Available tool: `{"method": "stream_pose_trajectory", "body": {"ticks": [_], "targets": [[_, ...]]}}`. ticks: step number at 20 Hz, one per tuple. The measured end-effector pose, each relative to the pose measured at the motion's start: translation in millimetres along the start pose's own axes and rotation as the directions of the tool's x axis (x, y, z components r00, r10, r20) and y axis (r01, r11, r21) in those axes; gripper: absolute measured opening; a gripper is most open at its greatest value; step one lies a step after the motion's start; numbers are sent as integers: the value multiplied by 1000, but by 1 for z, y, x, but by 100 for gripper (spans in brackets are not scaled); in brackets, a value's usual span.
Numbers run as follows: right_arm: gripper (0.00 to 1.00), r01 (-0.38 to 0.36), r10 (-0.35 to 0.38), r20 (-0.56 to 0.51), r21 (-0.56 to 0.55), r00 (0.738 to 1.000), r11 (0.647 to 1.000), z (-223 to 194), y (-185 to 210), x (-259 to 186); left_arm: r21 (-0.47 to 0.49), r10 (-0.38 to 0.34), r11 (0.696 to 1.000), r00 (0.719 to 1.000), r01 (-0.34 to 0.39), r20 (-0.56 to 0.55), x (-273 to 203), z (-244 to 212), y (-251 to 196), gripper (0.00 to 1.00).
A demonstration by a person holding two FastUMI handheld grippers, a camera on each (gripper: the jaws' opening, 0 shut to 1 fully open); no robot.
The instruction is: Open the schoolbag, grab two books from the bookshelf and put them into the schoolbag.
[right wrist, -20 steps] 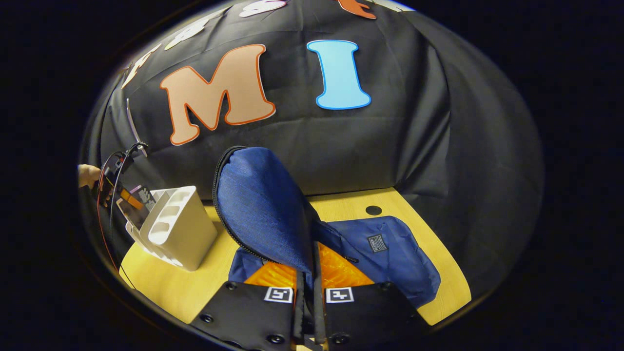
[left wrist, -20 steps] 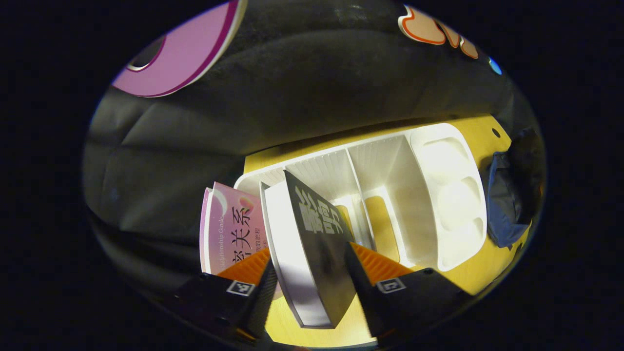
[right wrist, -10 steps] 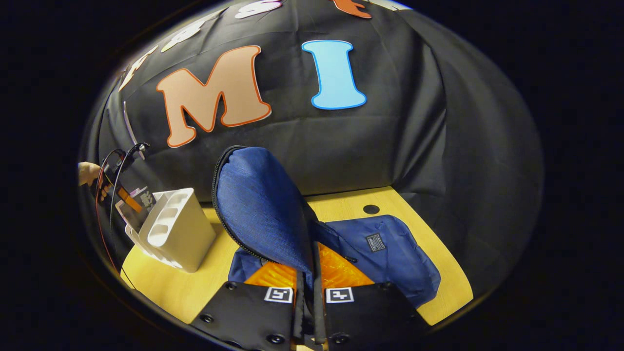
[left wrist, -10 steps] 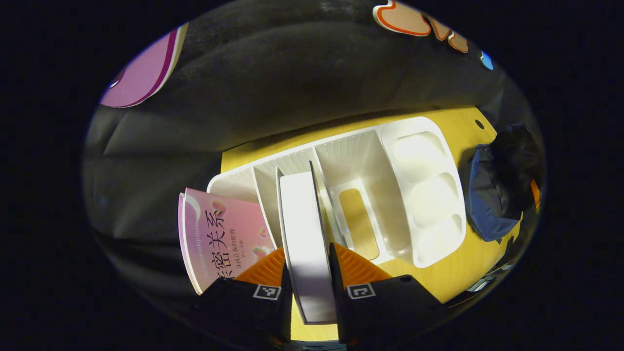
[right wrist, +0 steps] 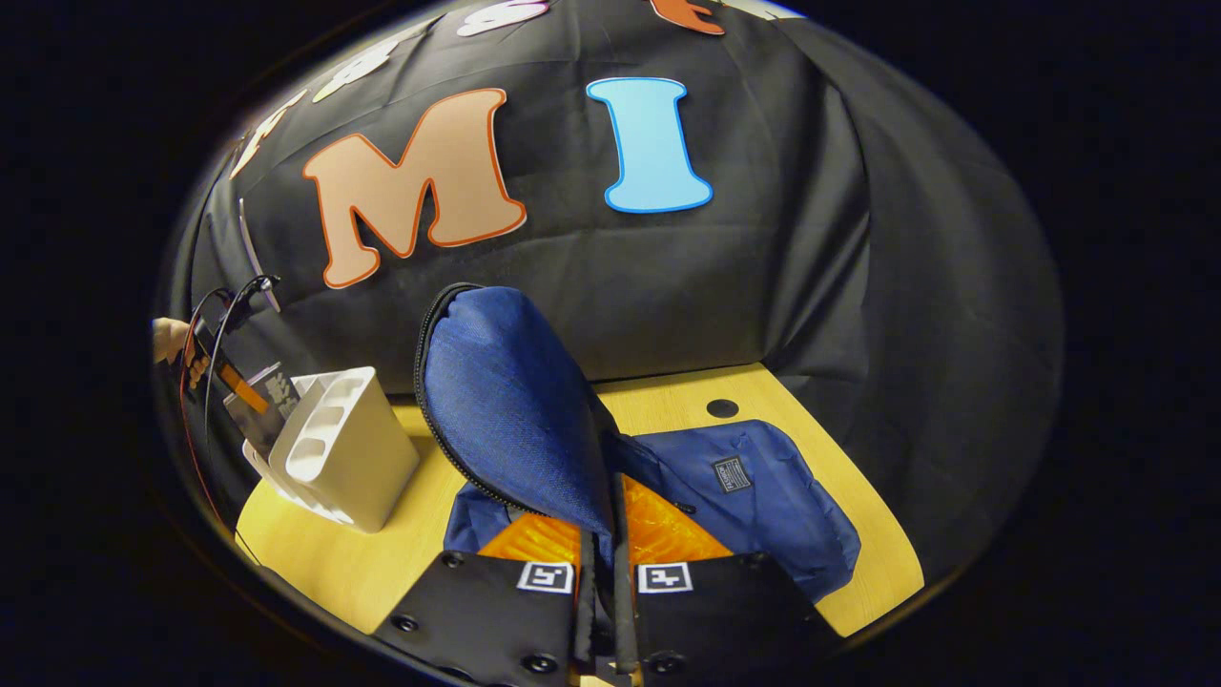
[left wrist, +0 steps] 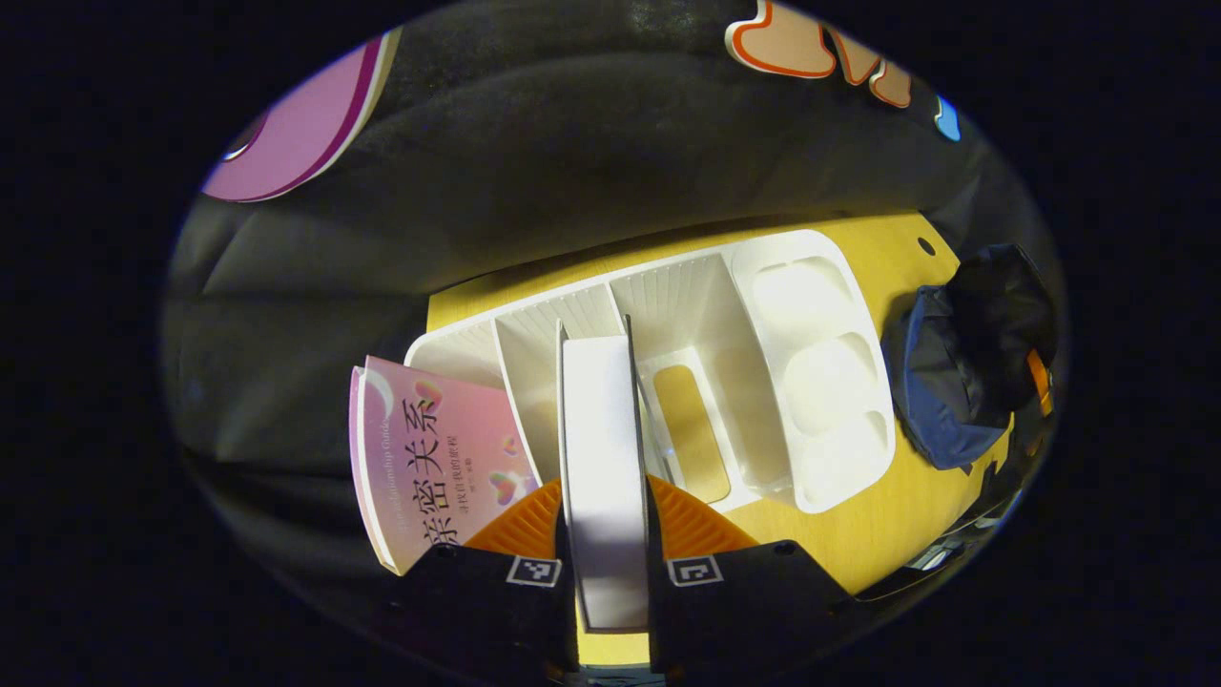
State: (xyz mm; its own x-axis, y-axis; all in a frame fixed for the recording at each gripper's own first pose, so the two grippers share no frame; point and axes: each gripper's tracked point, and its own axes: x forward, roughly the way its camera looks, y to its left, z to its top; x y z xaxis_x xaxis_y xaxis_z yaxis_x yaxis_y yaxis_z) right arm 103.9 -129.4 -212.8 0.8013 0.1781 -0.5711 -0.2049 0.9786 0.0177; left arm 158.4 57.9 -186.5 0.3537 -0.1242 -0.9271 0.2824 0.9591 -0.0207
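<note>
The left hand-held gripper (left wrist: 606, 534) points down at the white bookshelf (left wrist: 763, 382), its two fingers clamped on the page edge of a dark-covered book (left wrist: 601, 458) that stands upright, edge-on, in the bookshelf's middle slot. Just beside that book, at the bookshelf's outer end slot, a pink book (left wrist: 429, 448) leans outward. Beyond the bookshelf's cup end, the blue schoolbag (left wrist: 954, 382) lies on the yellow desk (left wrist: 858, 534).

The right hand-held gripper (right wrist: 603, 563) sits low over the schoolbag (right wrist: 763, 496), fingers pinched together on its raised flap (right wrist: 506, 401), holding it upright. Farther off beside the bookshelf (right wrist: 334, 448), a hand (right wrist: 172, 339) holds the other gripper on the book.
</note>
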Motion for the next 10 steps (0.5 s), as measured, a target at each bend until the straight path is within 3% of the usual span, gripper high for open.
{"method": "stream_pose_trajectory", "body": {"ticks": [4,5,10], "targets": [[7,3,-3,-5,1,1000,1000,0,0,0,-17,-19,1000,1000,19,22,-15,-8,3,26],[11,4,-4,-6,0,1000,1000,0,0,1,-19,-23,1000,999,23,29,-19,-10,4,26],[11,6,-6,-15,-13,1000,1000,-1,0,1,-41,-45,998,997,48,65,-39,-19,11,26]]}}
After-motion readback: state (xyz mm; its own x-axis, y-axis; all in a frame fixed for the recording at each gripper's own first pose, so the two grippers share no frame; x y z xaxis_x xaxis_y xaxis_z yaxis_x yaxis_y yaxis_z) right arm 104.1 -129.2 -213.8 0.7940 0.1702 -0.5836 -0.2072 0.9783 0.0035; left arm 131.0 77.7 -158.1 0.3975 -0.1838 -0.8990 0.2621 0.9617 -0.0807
